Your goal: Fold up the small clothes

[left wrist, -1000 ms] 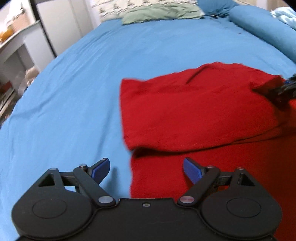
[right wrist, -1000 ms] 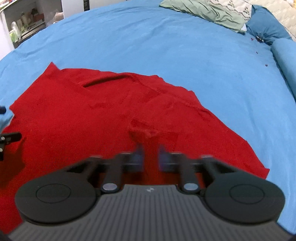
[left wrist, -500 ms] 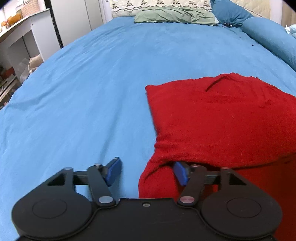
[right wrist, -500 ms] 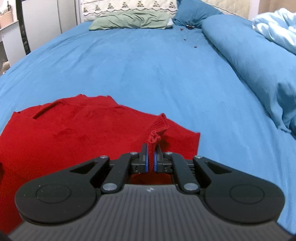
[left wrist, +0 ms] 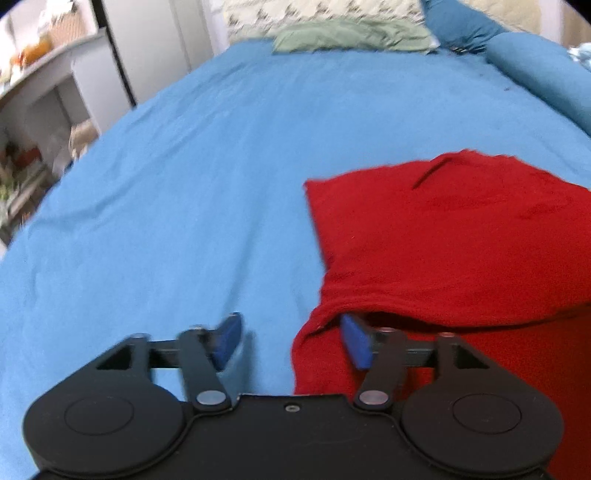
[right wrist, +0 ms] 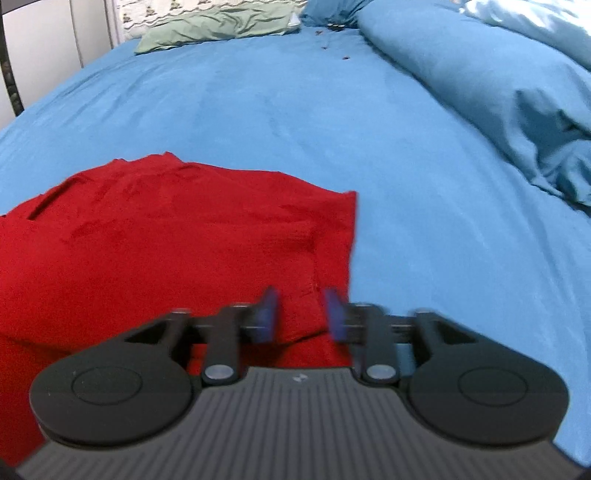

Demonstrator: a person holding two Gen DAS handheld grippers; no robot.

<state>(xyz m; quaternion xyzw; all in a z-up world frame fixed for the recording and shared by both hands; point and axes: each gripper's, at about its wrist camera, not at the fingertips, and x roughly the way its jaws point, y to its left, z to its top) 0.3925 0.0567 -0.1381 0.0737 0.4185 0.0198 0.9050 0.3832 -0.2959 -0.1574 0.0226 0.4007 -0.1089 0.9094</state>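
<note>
A red garment (left wrist: 443, 236) lies folded over on the blue bed, its upper layer resting on a lower layer. It also shows in the right wrist view (right wrist: 166, 240). My left gripper (left wrist: 291, 341) is open at the garment's near left corner, its right finger against the fold edge and its left finger over the bare sheet. My right gripper (right wrist: 301, 314) is open over the garment's near right corner, with red cloth lying between the blurred fingers (right wrist: 267, 314).
The blue bedsheet (left wrist: 184, 203) spreads around the garment. A green pillow (left wrist: 351, 35) lies at the headboard. A rolled blue duvet (right wrist: 498, 92) runs along the right side. White shelves (left wrist: 33, 110) stand off the bed's left edge.
My right gripper was shut on the red cloth and has opened, letting the corner drop flat. My left gripper stays open at the left corner and has shifted slightly.
</note>
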